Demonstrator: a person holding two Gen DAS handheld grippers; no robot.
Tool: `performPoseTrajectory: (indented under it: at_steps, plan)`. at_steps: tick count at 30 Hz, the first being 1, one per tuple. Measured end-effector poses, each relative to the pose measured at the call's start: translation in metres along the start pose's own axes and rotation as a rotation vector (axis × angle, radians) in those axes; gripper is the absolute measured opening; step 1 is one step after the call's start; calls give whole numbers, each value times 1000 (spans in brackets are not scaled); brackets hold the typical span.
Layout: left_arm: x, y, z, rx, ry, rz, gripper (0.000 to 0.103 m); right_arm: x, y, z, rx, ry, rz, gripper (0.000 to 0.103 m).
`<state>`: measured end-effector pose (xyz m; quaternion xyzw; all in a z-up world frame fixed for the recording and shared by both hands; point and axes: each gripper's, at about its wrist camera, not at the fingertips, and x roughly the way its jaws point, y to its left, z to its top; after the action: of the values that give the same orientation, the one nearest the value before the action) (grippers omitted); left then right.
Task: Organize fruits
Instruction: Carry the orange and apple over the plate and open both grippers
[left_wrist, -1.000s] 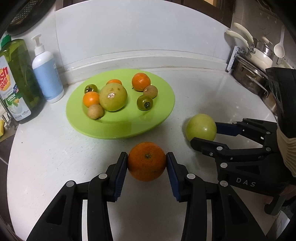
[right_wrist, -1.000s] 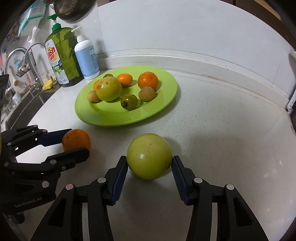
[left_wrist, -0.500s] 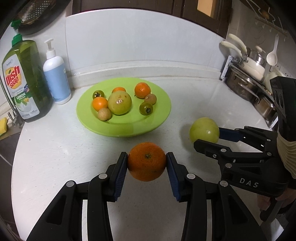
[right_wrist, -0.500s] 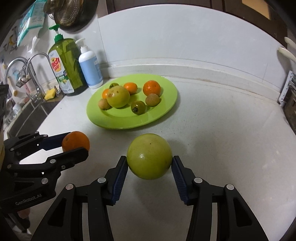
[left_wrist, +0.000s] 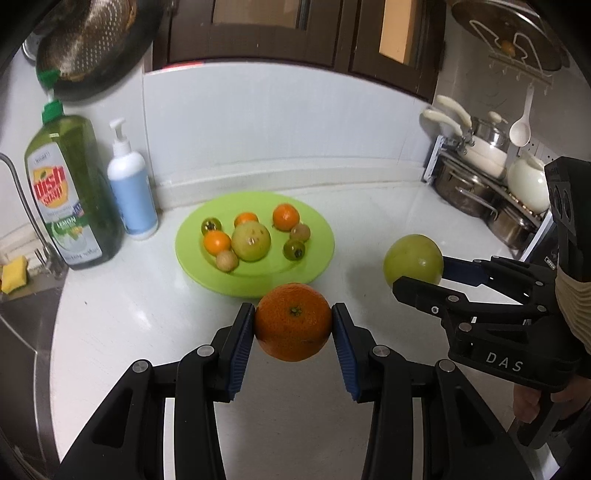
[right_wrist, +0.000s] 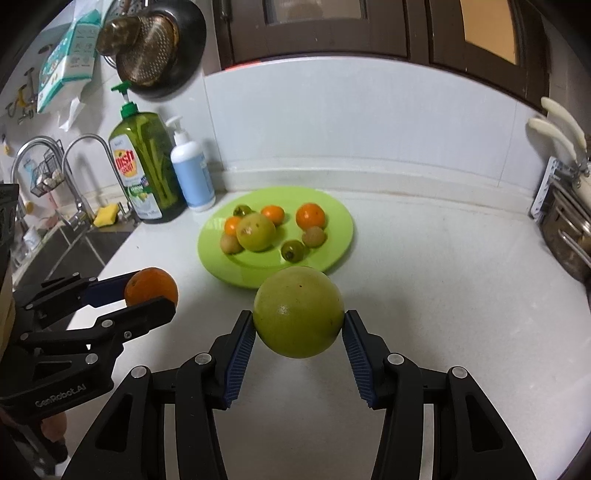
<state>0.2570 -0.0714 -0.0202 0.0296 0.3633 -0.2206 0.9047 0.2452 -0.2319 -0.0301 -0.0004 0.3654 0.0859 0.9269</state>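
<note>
My left gripper (left_wrist: 293, 325) is shut on an orange (left_wrist: 293, 322) and holds it above the white counter, in front of the green plate (left_wrist: 317, 258). My right gripper (right_wrist: 298, 320) is shut on a large green fruit (right_wrist: 298, 312), also held above the counter near the plate (right_wrist: 336, 236). The plate carries several small fruits: oranges, a big green fruit (left_wrist: 251, 240), brown and dark green ones. The right gripper with the green fruit (left_wrist: 413, 260) shows in the left wrist view, and the left gripper with the orange (right_wrist: 150, 286) shows in the right wrist view.
A green dish-soap bottle (left_wrist: 70, 192) and a white-blue pump bottle (left_wrist: 132, 192) stand at the back left by the sink and tap (right_wrist: 79, 173). Pots and pans on a rack (left_wrist: 480, 173) stand at the right. The wall (left_wrist: 277, 122) runs behind the plate.
Both grippers have risen and pulled back from the counter, each lifting its fruit. The plate now looks smaller and farther away.
</note>
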Motion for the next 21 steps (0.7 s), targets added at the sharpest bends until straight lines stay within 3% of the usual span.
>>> performPoseTrajectory:
  at_steps: [10,21]
  plan:
    - [-23,17,17,25,-57,7,42,-17,22,19,-2,-59,-10,50]
    - [-22,36,43,37,-88,19,42,-7,35,53,-17,-92,-1,50]
